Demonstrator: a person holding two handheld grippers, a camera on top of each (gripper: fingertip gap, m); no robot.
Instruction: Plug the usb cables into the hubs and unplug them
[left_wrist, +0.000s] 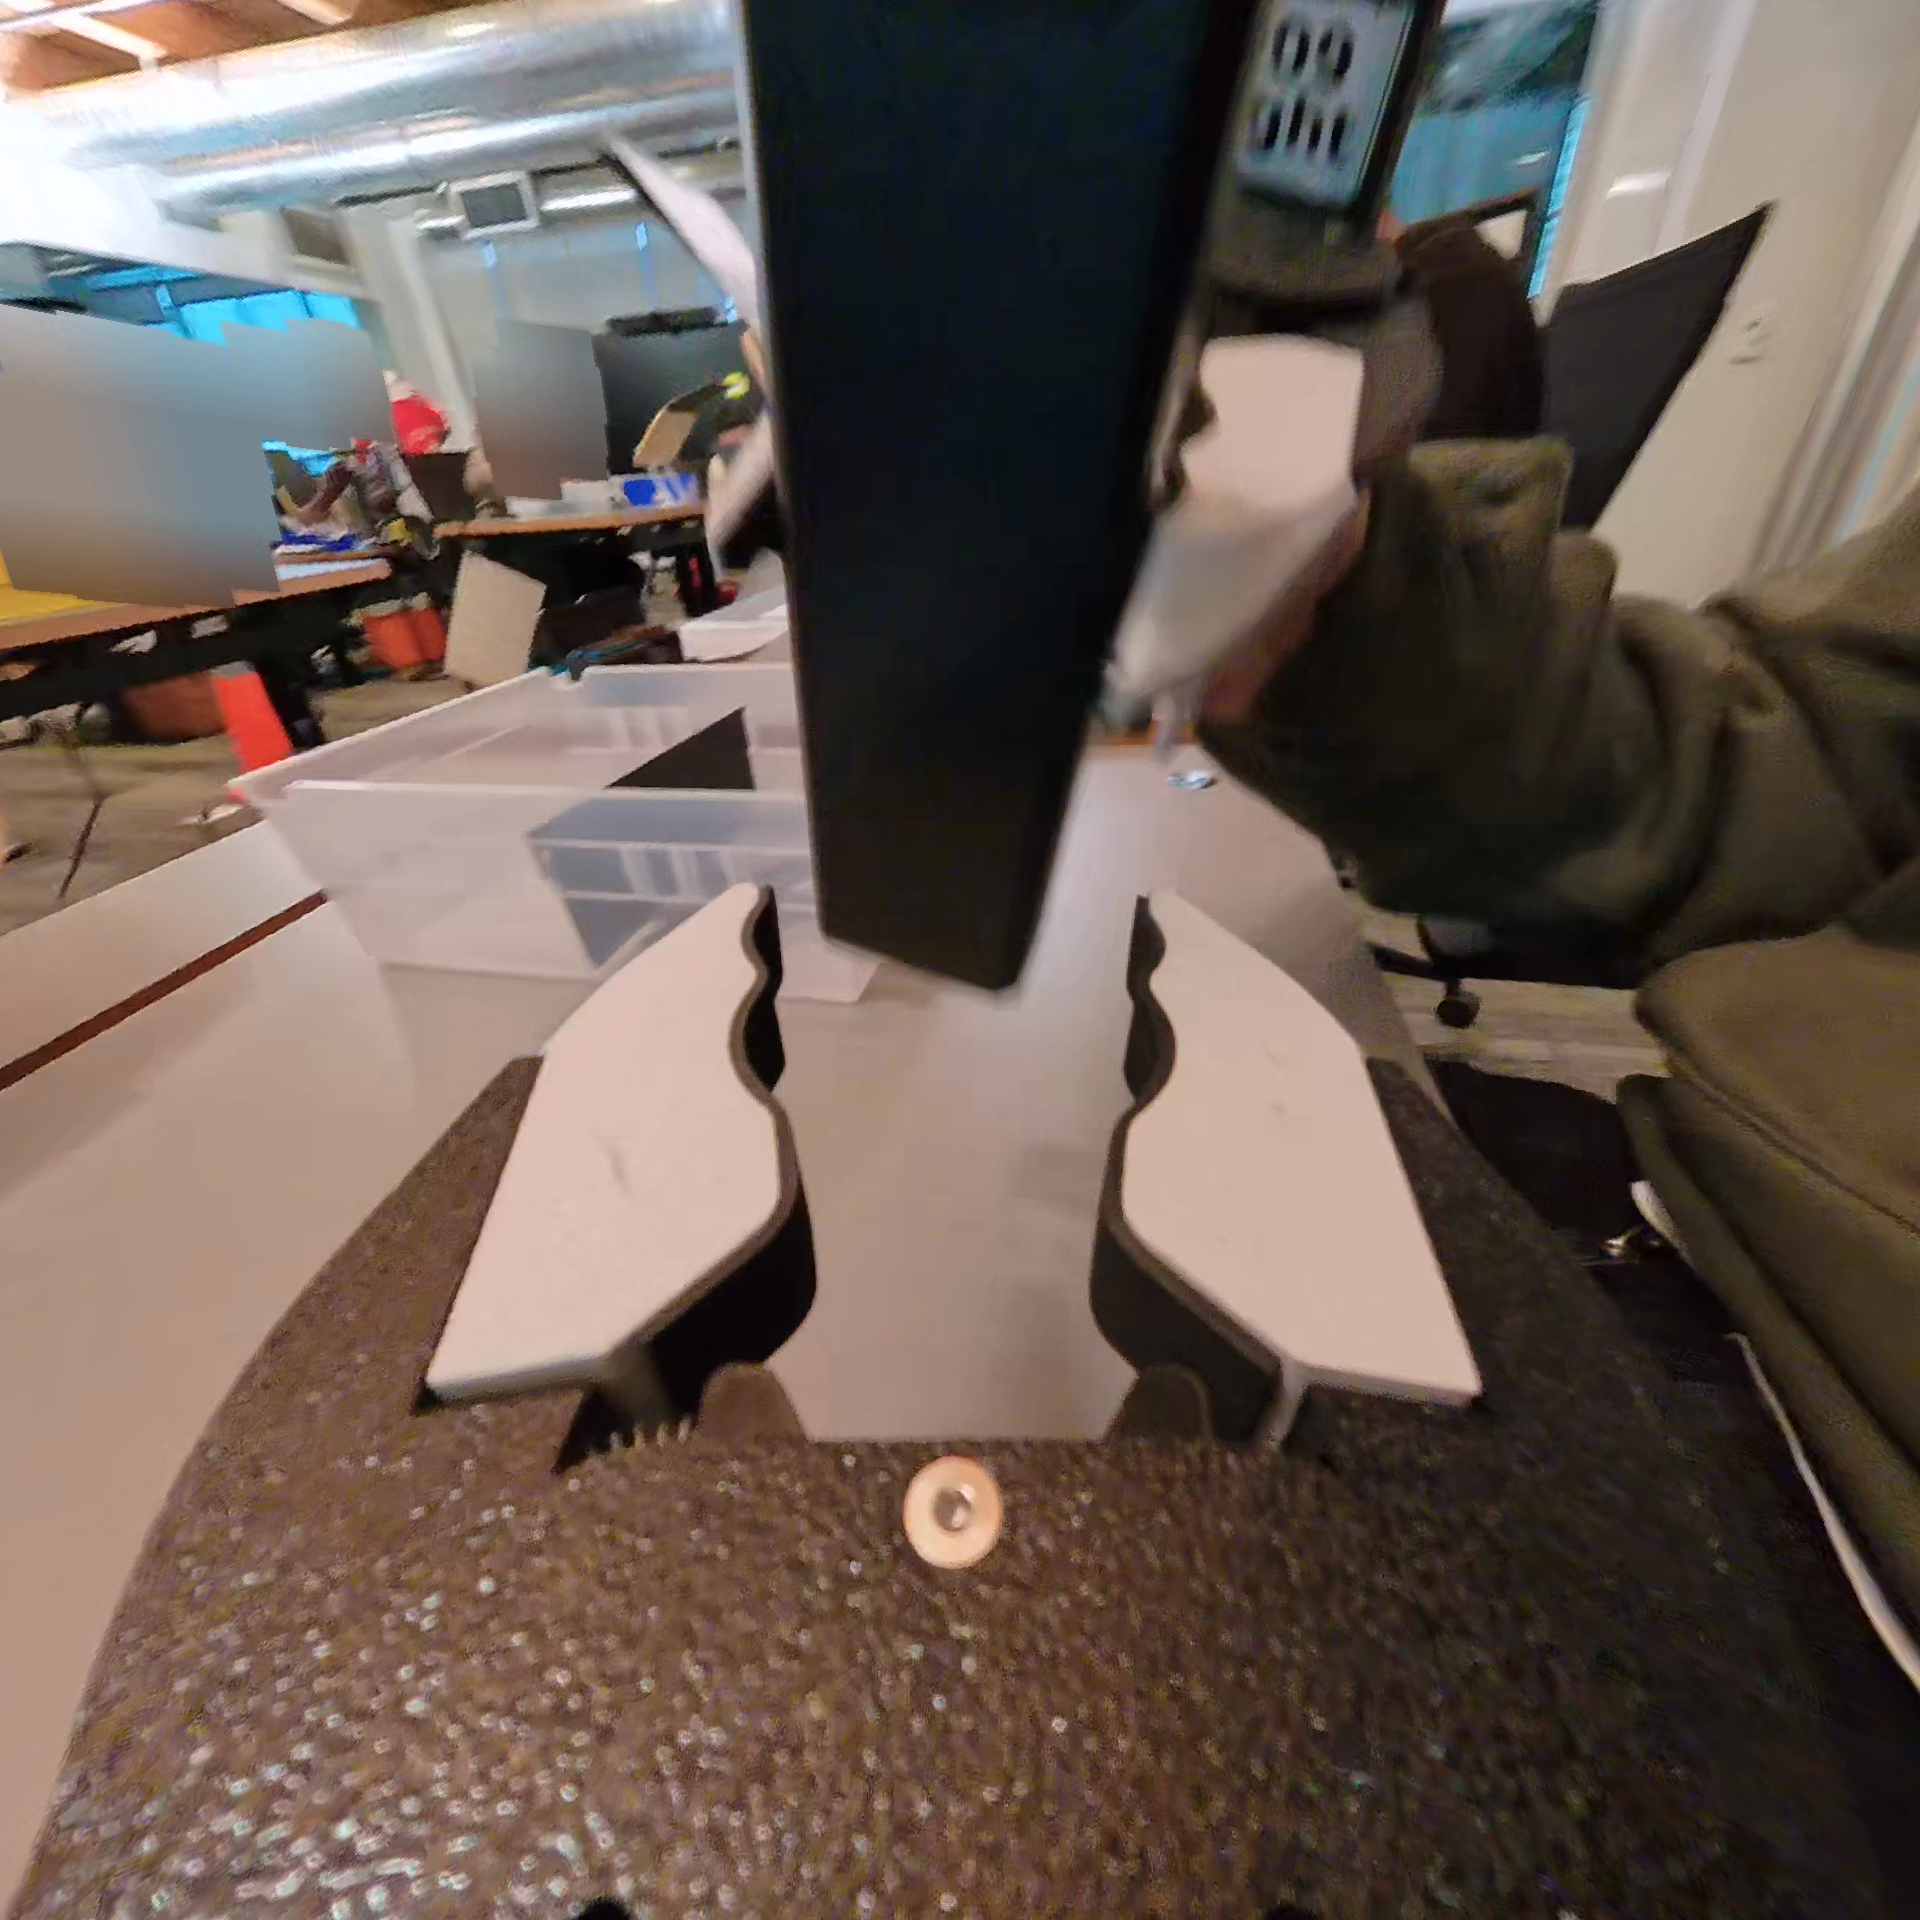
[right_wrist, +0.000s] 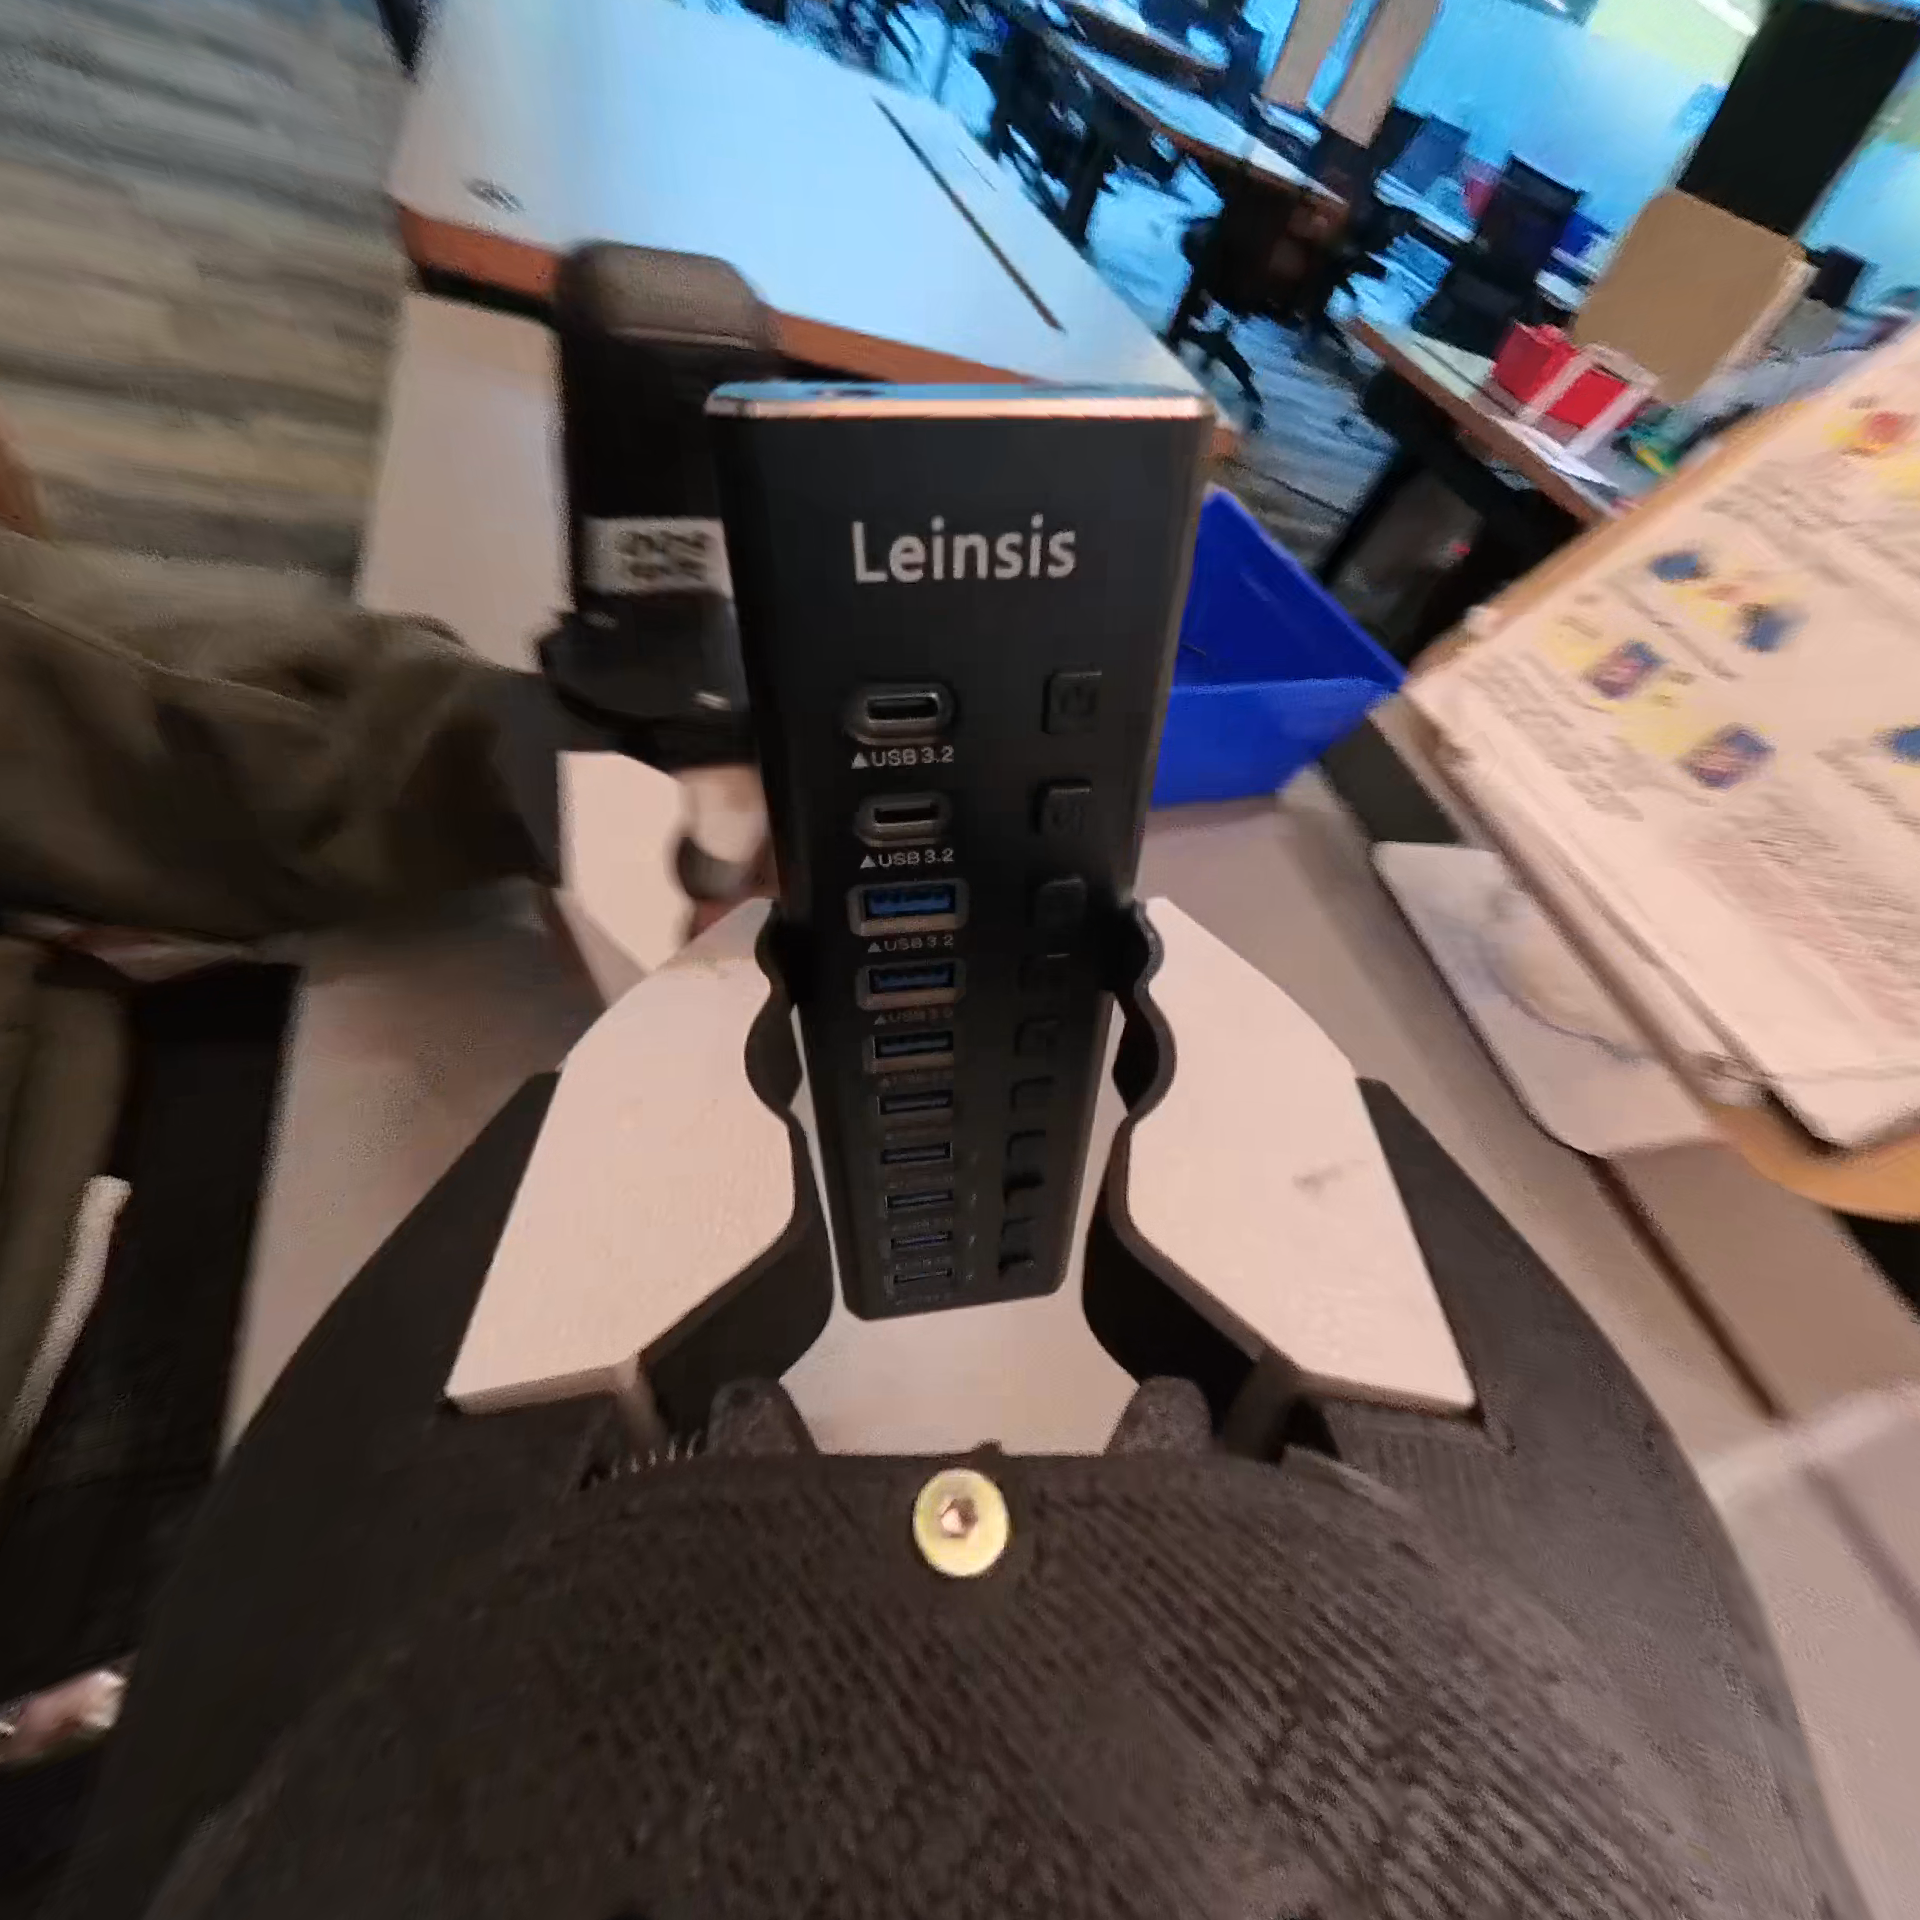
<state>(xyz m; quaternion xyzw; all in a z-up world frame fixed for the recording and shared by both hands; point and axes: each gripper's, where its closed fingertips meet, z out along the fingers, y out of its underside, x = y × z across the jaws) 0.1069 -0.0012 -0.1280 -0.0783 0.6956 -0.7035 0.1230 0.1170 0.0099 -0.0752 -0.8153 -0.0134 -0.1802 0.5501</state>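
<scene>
A long black USB hub (right_wrist: 966, 623) with a row of ports and small switches stands on end in my right gripper (right_wrist: 958, 925), which is shut on its two long sides. In the left wrist view the hub's plain back (left_wrist: 935, 468) hangs just above the white table (left_wrist: 208, 1143), with its lower end just beyond the fingertips of my left gripper (left_wrist: 954, 914). That gripper is open and empty. The right gripper's white fingers (left_wrist: 1247, 499) show beside the hub. No USB cable is in view.
Clear plastic bins (left_wrist: 499, 831) stand on the table behind the hub. A blue bin (right_wrist: 1268, 675) and a stack of printed papers (right_wrist: 1662, 727) lie to the right. A person's olive sleeve (left_wrist: 1558, 675) and a black chair (left_wrist: 1621, 343) are at the right. The gap from one gripper's tips to the other's is roughly 5 cm.
</scene>
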